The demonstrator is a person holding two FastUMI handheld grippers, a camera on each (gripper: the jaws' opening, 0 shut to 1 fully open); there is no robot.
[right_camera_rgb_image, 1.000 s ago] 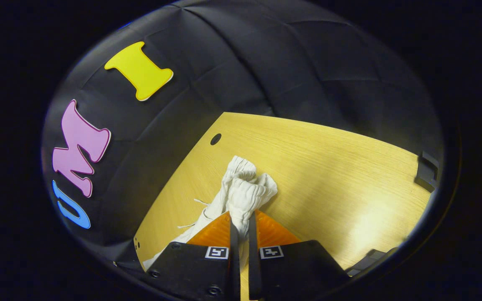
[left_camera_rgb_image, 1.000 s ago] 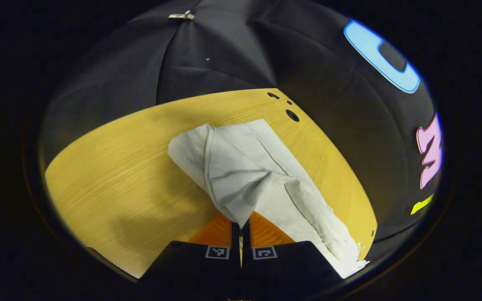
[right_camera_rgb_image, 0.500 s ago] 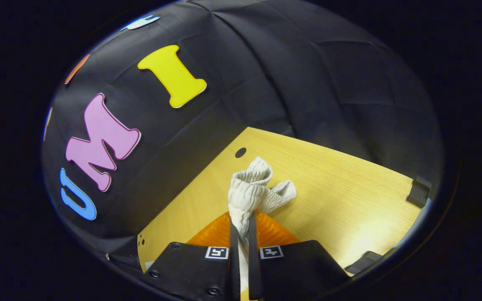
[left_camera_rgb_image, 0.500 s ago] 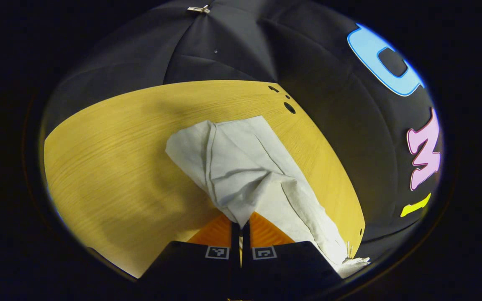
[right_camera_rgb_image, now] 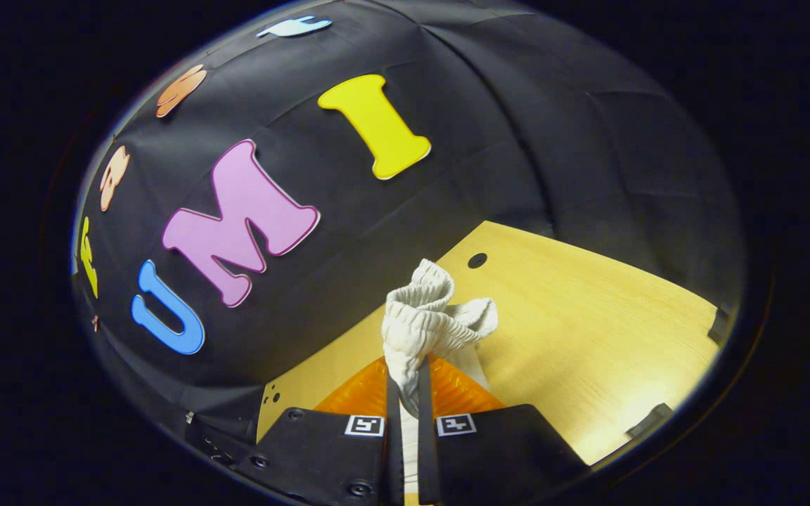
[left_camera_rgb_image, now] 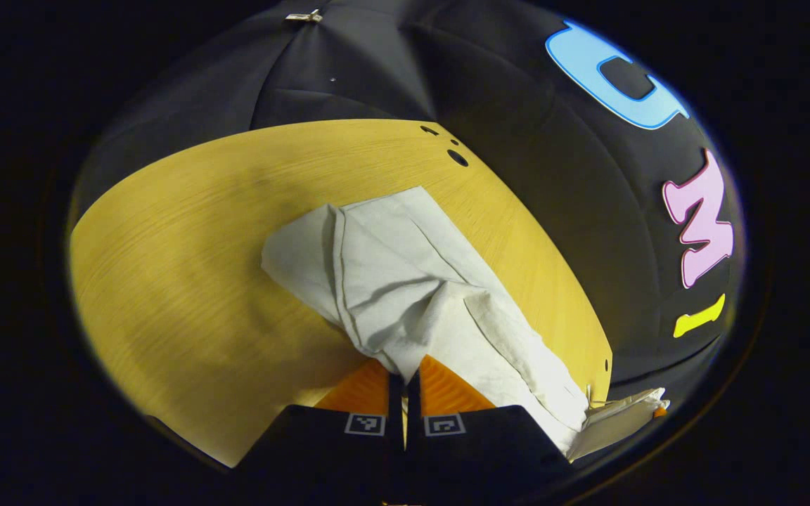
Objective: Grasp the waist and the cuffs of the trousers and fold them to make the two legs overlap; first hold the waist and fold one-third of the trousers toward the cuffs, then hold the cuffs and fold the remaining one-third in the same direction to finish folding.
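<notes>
Left gripper [left_camera_rgb_image: 405, 379], clamped on the pale cotton trousers [left_camera_rgb_image: 405, 281], which spread ahead of it over the yellow wooden table [left_camera_rgb_image: 187, 281]. Right gripper [right_camera_rgb_image: 408, 390], clamped on the ribbed, bunched waistband [right_camera_rgb_image: 426, 320], held clear above the table. Judged stage: leg overlap underway; both thirds remain unfolded.

Dim booth, glare patch on table [right_camera_rgb_image: 630, 365] (fisheye warp at edges), imgs sharp.

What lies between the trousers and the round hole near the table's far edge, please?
Only bare table: in the left gripper view, wood separates the trousers from the hole.
</notes>
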